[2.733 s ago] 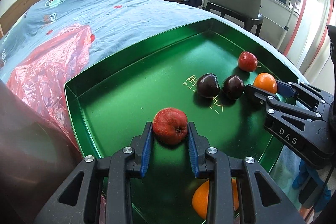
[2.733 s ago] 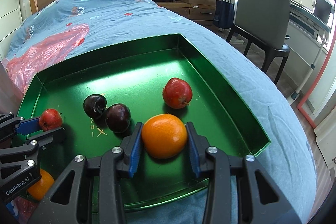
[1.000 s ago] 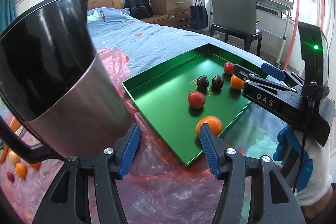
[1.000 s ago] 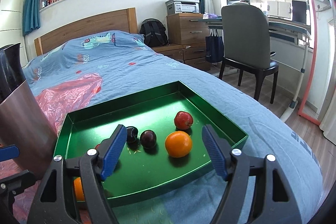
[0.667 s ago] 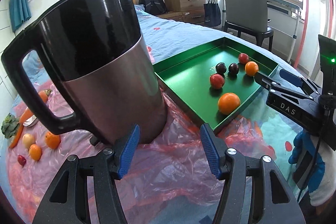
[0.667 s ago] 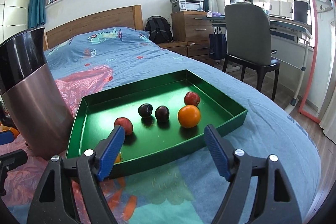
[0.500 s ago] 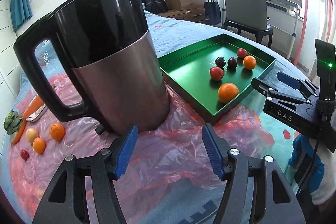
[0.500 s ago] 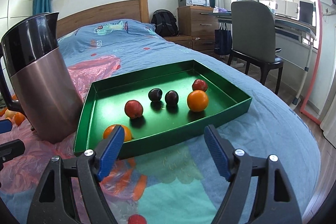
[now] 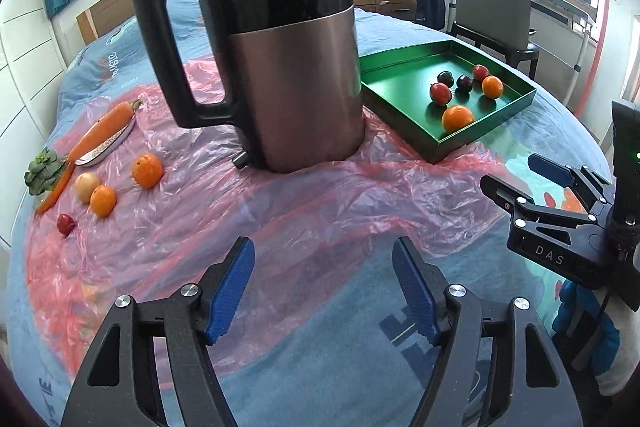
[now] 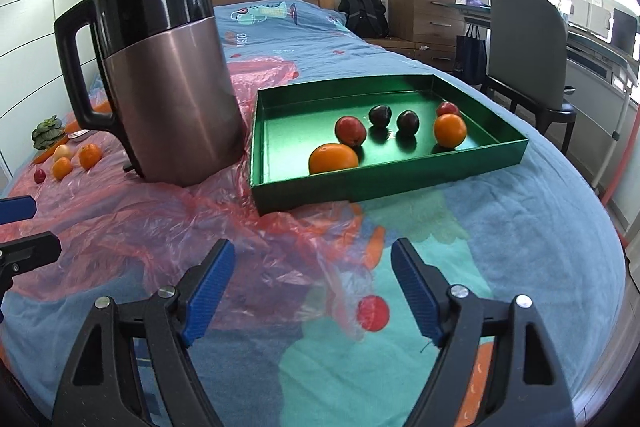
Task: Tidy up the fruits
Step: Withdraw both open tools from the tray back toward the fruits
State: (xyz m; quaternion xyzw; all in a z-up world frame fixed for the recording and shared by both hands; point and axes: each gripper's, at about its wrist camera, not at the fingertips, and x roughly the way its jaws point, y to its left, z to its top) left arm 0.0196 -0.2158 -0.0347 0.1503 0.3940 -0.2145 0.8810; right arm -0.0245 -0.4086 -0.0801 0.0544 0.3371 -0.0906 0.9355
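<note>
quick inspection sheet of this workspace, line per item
surface: bed with blue cover, pink plastic sheet over part
job's things: green tray holds six fruits; four loose fruits on the sheet
clutter: kettle beside the tray, carrot, greens
grippers: left gripper empty, jaws opening; right gripper open, empty
cables: black lead at the right gripper
surroundings: chair, drawers, backpack

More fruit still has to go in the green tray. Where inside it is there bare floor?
The green tray is bare along its kettle-side half, between the kettle wall and the red apple. Its far-right part is crowded: two plums, oranges.
</note>
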